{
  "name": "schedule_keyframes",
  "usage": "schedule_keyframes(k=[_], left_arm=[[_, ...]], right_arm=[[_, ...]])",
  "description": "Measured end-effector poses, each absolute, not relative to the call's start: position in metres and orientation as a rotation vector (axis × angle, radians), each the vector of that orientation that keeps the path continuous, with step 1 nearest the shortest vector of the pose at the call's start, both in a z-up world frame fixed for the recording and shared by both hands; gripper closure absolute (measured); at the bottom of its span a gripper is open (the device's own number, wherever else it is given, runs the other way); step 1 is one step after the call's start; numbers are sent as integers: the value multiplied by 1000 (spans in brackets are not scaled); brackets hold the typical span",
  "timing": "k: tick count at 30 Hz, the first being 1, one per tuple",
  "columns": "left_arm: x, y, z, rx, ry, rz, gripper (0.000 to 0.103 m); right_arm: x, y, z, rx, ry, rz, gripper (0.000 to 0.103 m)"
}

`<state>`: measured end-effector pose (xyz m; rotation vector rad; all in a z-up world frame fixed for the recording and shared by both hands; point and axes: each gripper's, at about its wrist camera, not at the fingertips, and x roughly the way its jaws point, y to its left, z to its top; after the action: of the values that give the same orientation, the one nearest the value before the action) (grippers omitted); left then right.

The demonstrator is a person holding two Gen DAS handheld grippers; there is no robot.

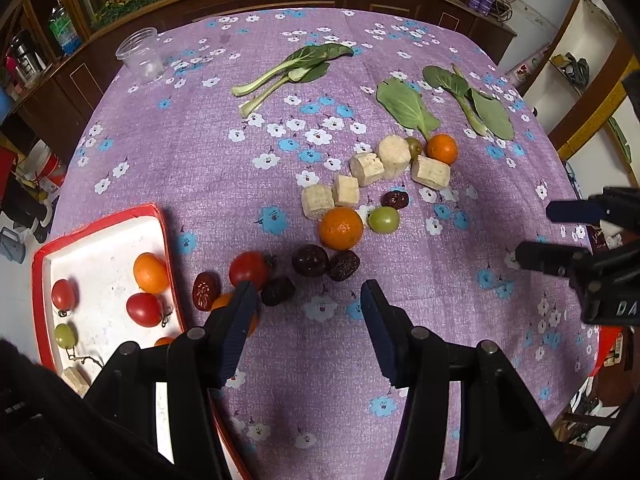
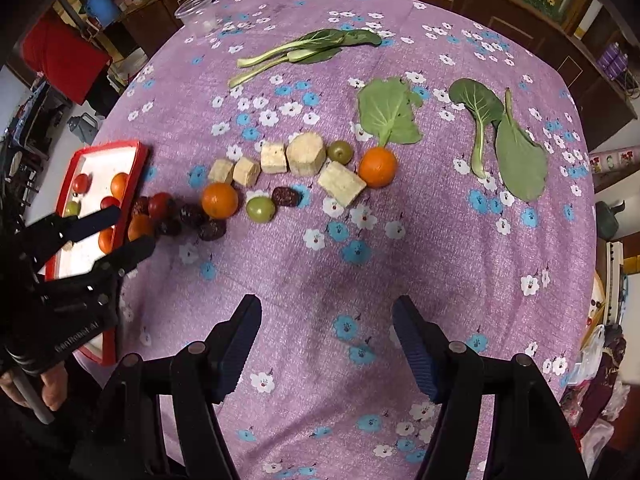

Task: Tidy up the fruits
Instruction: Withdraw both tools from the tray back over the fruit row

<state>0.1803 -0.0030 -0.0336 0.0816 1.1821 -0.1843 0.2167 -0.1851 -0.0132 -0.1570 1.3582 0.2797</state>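
Note:
A red-rimmed white tray (image 1: pixel 100 222) at the left holds a small orange (image 1: pixel 151 273), two red tomatoes, a green grape and other pieces. On the purple flowered cloth lie a red tomato (image 1: pixel 248 268), several dark dates (image 1: pixel 310 260), an orange (image 1: pixel 341 228), a green fruit (image 1: pixel 383 220) and a second orange (image 1: pixel 441 149). My left gripper (image 1: pixel 308 292) is open over the cloth just short of the dates, with nothing between its fingers. Its left finger (image 1: pixel 236 328) covers part of a small orange beside the tray. My right gripper (image 2: pixel 327 304) is open over bare cloth, with nothing in it.
Pale cut chunks (image 2: pixel 306 154) sit among the fruit in the middle. Leafy greens (image 2: pixel 388 112) lie further back, and a clear plastic cup (image 1: pixel 140 54) stands at the far left corner. Dark wooden cabinets surround the table.

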Motion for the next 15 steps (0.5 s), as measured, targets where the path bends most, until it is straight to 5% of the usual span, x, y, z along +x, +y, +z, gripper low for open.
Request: schedule_keyframes(k=[10,15], left_arm=[[184,-4,-45,87,1210,-174,50],[186,-6,-47,89,1218,-173,50]], right_arm=[[243,-186,-9,-138,1383,318,35],[255,-183,-14,-137,1422,329,44]])
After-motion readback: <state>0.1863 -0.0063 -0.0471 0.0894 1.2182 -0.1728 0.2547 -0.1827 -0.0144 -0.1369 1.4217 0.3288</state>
